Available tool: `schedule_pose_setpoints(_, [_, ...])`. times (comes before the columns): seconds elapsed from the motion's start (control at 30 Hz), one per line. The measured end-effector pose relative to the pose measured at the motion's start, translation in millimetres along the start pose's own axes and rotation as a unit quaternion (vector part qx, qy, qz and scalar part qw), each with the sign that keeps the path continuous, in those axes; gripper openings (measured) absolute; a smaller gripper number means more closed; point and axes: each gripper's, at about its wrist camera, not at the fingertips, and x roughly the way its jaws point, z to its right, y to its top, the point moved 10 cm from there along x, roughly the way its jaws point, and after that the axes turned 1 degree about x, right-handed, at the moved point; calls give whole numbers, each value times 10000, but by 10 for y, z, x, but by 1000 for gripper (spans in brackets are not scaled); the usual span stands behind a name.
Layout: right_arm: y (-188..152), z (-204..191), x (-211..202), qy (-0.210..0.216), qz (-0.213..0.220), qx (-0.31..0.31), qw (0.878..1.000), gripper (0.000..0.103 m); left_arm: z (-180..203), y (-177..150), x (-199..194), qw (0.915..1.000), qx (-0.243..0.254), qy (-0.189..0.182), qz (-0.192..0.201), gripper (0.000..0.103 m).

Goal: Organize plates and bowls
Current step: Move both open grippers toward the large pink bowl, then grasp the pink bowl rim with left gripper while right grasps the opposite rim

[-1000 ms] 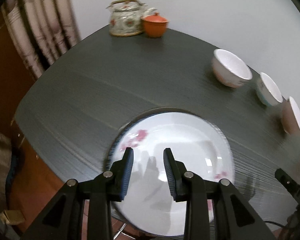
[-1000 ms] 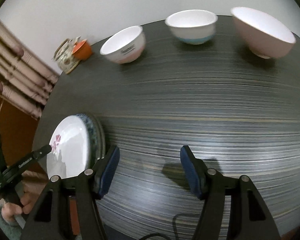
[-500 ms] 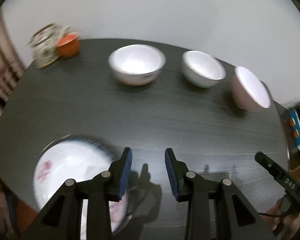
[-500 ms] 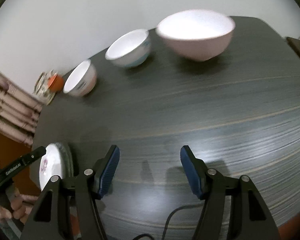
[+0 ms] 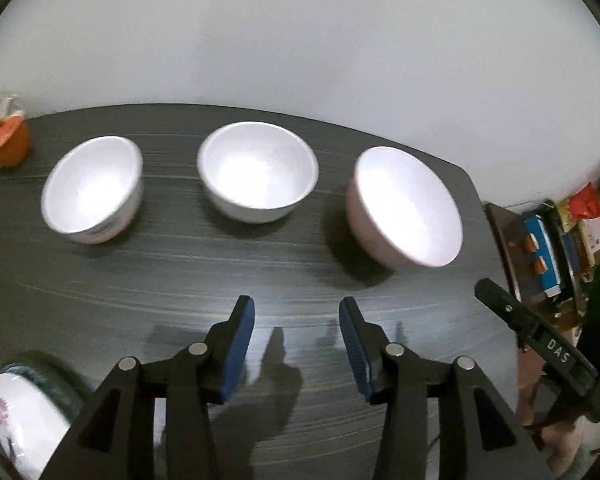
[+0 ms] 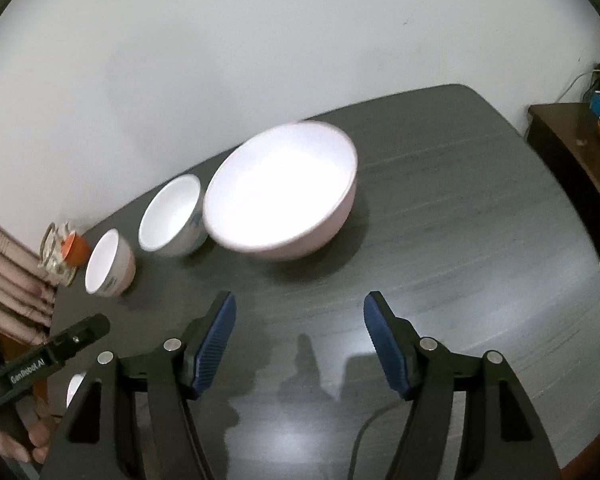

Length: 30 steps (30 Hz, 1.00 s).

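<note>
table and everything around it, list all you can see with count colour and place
bowls: 3 in a row near the wall; pink bowl largest, at the right end; white bowl with blue in the middle; white bowl with pinkish base at the left
plates: stack, white floral on top, near left edge
teapot: 1, patterned, far left corner
orange cup: 1, beside the teapot
table: 1, dark grey
side cabinet: 1, brown, right
left hand-held gripper: black, blue pads, open
right hand-held gripper: same, open
</note>
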Motion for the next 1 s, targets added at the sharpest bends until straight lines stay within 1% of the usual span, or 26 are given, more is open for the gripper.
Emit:
schedule_pose_setpoints(0.1, [203, 100, 49, -16, 88, 89, 9999, 66, 129, 97, 132, 9998, -126, -158, -53, 47])
schedule_pose_setpoints(0.2, [333, 196, 129, -49, 123, 208, 9997, 66, 209, 217, 275, 9994, -256, -204, -80, 47])
schedule_pose_setpoints(0.3, [413, 270, 243, -79, 62, 320, 9994, 66, 280, 300, 441, 9989, -369, -231, -178, 47])
schedule_pose_setpoints(0.4, [484, 356, 406, -206, -84, 413, 9989, 66, 322, 369, 571, 9981, -473, -300, -273, 47])
schedule_pose_setpoints(0.53, [532, 460, 544, -367, -191, 488, 9980, 66, 390, 440, 733, 9976, -547, -267, -338, 47])
schedule_pose_setpoints(0.73, [560, 552, 745, -442, -367, 637, 9963, 66, 439, 482, 1003, 9962, -647, -227, -545, 47])
schedule_pose_setpoints(0.87, [565, 571, 852, -458, -387, 684, 9959, 66, 385, 565, 1100, 9960, -766, -137, -444, 47])
schedule_pose_setpoints(0.97, [567, 537, 924, -405, -431, 739, 9955, 66, 375, 595, 1158, 9964, -759, -87, -375, 45])
schedule_pose_setpoints(1.0, [565, 522, 948, -391, -427, 741, 9956, 64, 368, 594, 1177, 9964, -753, -87, -387, 45])
